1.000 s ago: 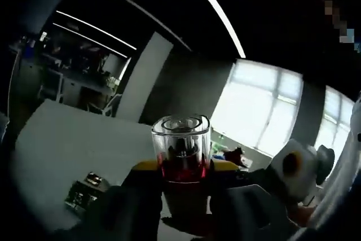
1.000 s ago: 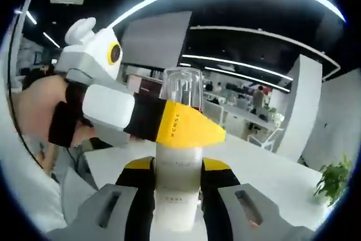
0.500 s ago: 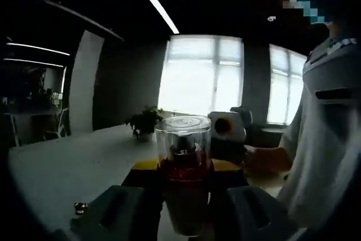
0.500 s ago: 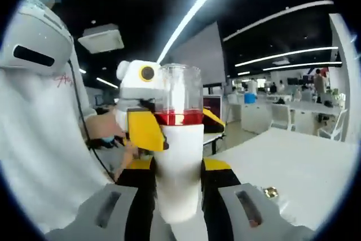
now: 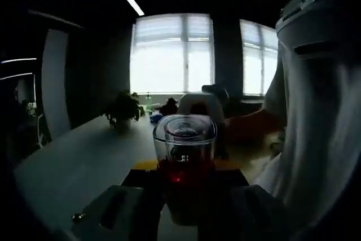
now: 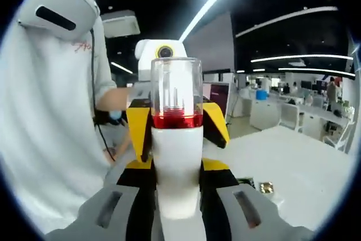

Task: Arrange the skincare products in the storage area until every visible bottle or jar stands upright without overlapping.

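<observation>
Because both tools clamp it, left gripper [image 6: 177, 134] near the clear cap and right gripper [image 6: 176, 187] on the body, the pump bottle [image 6: 176, 156] stays upright above the table [image 6: 293, 162].

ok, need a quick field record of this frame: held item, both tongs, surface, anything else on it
held item: white bottle with clear cap and red band, upright, lifted above the table
right tongs: shut on the white bottle body
left tongs: yellow-tipped, shut on the bottle at its red band; same grip seen from the left gripper view
surface: white table
on table: small gold-toned items, too small to identify
person: white shirt
</observation>
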Demonstrator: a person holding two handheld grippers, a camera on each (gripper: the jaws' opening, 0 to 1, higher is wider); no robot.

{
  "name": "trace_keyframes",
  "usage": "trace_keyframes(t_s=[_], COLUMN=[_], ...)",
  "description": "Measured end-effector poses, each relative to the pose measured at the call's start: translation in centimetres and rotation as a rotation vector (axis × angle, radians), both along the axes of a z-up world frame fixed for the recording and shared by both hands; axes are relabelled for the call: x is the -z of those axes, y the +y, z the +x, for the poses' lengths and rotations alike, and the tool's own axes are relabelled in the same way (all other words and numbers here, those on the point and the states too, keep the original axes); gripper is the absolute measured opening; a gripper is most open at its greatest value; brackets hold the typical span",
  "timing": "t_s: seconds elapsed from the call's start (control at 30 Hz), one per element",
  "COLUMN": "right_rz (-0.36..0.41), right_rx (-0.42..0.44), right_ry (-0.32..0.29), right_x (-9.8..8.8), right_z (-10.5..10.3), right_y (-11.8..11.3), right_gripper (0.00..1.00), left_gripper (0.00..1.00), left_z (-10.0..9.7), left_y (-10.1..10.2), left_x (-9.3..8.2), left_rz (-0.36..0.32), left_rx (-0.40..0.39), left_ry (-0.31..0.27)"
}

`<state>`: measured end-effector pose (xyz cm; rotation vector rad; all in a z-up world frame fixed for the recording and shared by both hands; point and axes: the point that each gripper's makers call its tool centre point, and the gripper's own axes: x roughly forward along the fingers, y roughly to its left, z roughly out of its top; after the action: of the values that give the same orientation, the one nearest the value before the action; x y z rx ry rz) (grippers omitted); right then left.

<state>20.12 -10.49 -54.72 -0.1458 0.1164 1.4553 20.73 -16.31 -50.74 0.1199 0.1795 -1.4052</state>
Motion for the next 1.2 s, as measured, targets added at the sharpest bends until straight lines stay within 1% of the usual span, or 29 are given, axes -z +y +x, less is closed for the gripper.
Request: trace_keyframes(t_s=[0.1,0.2,0.23,0.27,0.37,0.43,0.53,0.67,0.73,0.77,0.9,1.0,1.03,1.07,1.13,1.17,1.2], right_rz=[-0.014,-0.038,-0.044,-0.051,-0.096,-0.109,-0.117,-0.159,-0.176,-0.18,-0.189,-0.213,-0.222,-0.227,-0.236,-0.239,-0.245], right_rx=[0.005,-0.004,-0.008,-0.011,-0.009,-0.01,-0.001,0.017,0.017,0.018,0.038,0.051,0.056,0.057,0.059,0.057,0.054], right_ry=[0.01,0.02,0.027,0.034,0.045,0.05,0.072,0.063,0.071,0.072,0.095,0.092,0.091,0.088,0.082,0.083,0.081], right_x=[1.4,3.5,4.0,4.7,6.7,7.5,8.8,11.1,12.2,12.6,14.6,16.0,16.4,16.8,17.7,17.9,18.1], right_z=[0.8,1.5,1.6,1.9,2.6,3.0,3.7,4.7,5.0,5.1,6.0,6.9,7.1,7.3,7.9,8.1,8.2], right_y=[-0.5,-1.1,-1.2,-1.4,-1.9,-2.2,-2.7,-3.3,-3.4,-3.5,-4.0,-4.3,-4.4,-4.5,-4.7,-4.8,-4.9], right_gripper=[0.28,0.28,0.28,0.28,0.28,0.28,0.28,0.28,0.28,0.28,0.28,0.28,0.29,0.29,0.28,0.28,0.28], left_gripper=[0.29,0.29,0.29,0.29,0.29,0.29,0.29,0.29,0.29,0.29,0.29,0.29,0.29,0.29,0.3,0.3,0.3], left_z=[0.8,1.6,1.7,2.0,2.7,3.2,4.0,4.4,3.6,3.6,4.1,4.4,3.9,2.5,2.1,4.4,7.3], left_y=[-0.6,-1.1,-1.2,-1.4,-2.0,-2.3,-2.4,-2.6,-2.1,-2.1,-2.0,-1.9,-1.7,-1.2,-1.0,-2.3,-3.9], left_x=[1.5,3.6,3.8,4.6,6.2,7.1,8.4,10.5,10.2,10.5,12.0,13.2,12.6,10.4,10.0,13.6,17.8], left_rz=[0.017,0.032,0.031,0.031,0.057,0.069,0.073,0.111,0.128,0.132,0.144,0.159,0.165,0.172,0.176,0.182,0.184], left_rx=[-0.004,-0.013,-0.016,-0.024,-0.031,-0.027,-0.03,-0.028,-0.025,-0.022,-0.012,-0.008,-0.008,-0.007,-0.007,-0.007,-0.007], left_ry=[0.017,0.064,0.069,0.084,0.097,0.098,0.123,0.132,0.145,0.149,0.175,0.185,0.187,0.191,0.196,0.207,0.21])
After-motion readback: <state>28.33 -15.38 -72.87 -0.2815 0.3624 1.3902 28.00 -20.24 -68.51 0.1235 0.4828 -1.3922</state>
